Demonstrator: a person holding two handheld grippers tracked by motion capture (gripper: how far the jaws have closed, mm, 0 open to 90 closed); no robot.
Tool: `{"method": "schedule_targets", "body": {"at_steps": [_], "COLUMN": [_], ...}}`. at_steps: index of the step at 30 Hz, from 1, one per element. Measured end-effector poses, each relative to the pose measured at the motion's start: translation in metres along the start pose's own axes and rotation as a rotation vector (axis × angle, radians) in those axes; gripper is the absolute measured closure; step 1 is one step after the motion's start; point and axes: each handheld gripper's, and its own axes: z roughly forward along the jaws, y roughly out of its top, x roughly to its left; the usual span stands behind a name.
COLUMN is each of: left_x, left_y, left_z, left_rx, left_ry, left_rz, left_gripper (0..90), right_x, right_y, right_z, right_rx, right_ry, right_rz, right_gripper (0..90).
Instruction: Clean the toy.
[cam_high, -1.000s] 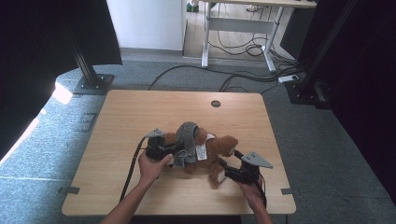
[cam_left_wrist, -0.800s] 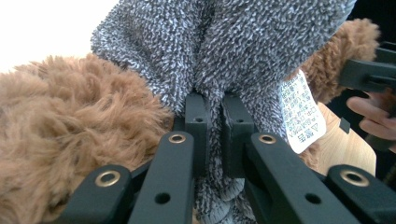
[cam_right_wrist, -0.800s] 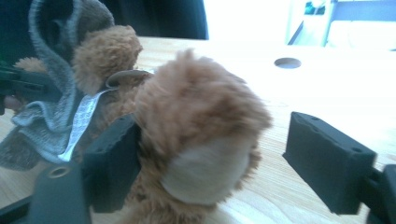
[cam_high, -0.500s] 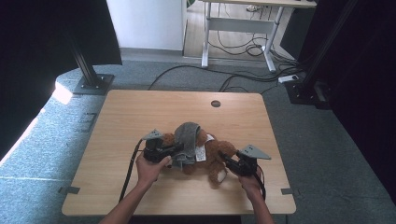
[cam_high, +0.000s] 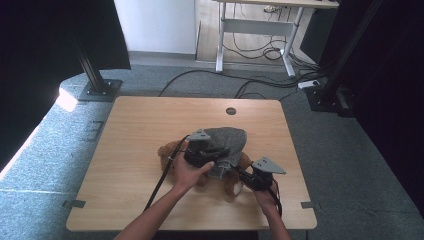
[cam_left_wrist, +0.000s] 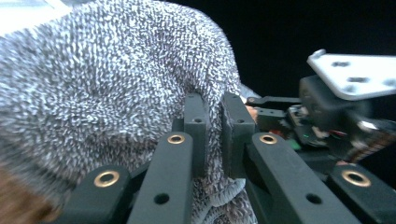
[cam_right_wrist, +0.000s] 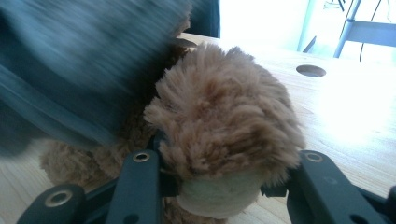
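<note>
Wooden worktop (cam_high: 150, 125), lower centre: we are pinching the grey knit garment (cam_left_wrist: 107, 93) in the left tongs (cam_left_wrist: 214, 135) while the right tongs (cam_right_wrist: 224, 182) are clamping the teddy bear's paw (cam_right_wrist: 224, 126), steadying it for dressing.

A brown plush toy (cam_high: 172, 152) lies on the wooden table (cam_high: 140, 125), mostly covered by a grey knit cloth (cam_high: 227, 140). The left gripper (cam_high: 200, 150) sits on the cloth; the right gripper (cam_high: 255, 176) is at the toy's near right side
</note>
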Motion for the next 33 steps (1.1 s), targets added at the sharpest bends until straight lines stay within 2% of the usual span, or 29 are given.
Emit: {"method": "schedule_targets", "body": {"at_steps": [1,2,3,4,7,8,13,15,16,17,21,22,23,24,25,31,33], "left_x": [0.003,0.003,0.009,0.009,0.026,0.026,0.032,0.039,0.039,0.048,0.071,0.071,0.083,0.083,0.09,0.094,0.095], "left_y": [-0.003,-0.003,-0.008,-0.008,-0.017,-0.017,-0.02,-0.022,-0.022,-0.024,-0.029,-0.029,-0.032,-0.032,-0.036,-0.047,-0.053], "left_z": [0.011,0.011,0.016,0.016,0.008,0.008,-0.008,-0.023,-0.023,-0.035,-0.064,-0.064,-0.077,-0.077,-0.088,-0.097,-0.098], "left_rx": [0.042,0.042,0.075,0.075,0.064,0.064,0.06,0.045,0.045,0.028,-0.009,-0.009,-0.022,-0.022,-0.033,-0.043,-0.051], "left_ry": [0.034,0.034,0.074,0.074,0.084,0.084,0.123,0.143,0.143,0.167,0.204,0.204,0.213,0.213,0.219,0.203,0.183], "left_rz": [0.0,0.0,-0.003,-0.003,-0.057,-0.057,-0.03,-0.037,-0.037,-0.058,-0.117,-0.117,-0.147,-0.147,-0.165,-0.179,-0.187], "left_gripper": [82.2,82.1,82.2,82.1,82.3,82.3,82.4,82.3,82.3,82.3,82.3,82.3,82.3,82.2,82.2,82.1,82.1], "right_x": [0.002,0.002,0.003,0.003,0.002,0.002,0.003,0.002,0.002,0.0,-0.003,-0.003,-0.003,-0.003,-0.003,-0.003,-0.004], "right_y": [0.0,0.0,0.0,0.0,-0.002,-0.002,-0.004,-0.006,-0.006,-0.007,-0.009,-0.009,-0.009,-0.009,-0.009,-0.011,-0.012], "right_z": [-0.001,-0.001,-0.002,-0.002,-0.004,-0.004,-0.006,-0.007,-0.007,-0.009,-0.01,-0.01,-0.01,-0.01,-0.01,-0.012,-0.013], "right_rx": [-0.002,-0.002,-0.002,-0.002,0.0,0.0,0.002,0.003,0.003,0.002,-0.002,-0.002,-0.002,-0.002,-0.001,0.001,0.002], "right_ry": [-0.006,-0.006,-0.008,-0.008,-0.005,-0.005,-0.005,0.007,0.007,0.013,0.024,0.024,0.027,0.027,0.03,0.037,0.041], "right_rz": [-0.026,-0.026,-0.045,-0.045,-0.058,-0.058,-0.07,-0.072,-0.072,-0.071,-0.07,-0.07,-0.072,-0.072,-0.07,-0.058,-0.049], "right_gripper": [59.9,59.9,60.4,60.4,60.9,60.9,61.5,61.7,61.7,61.9,61.9,61.9,61.9,61.9,61.9,61.1,60.3]}}
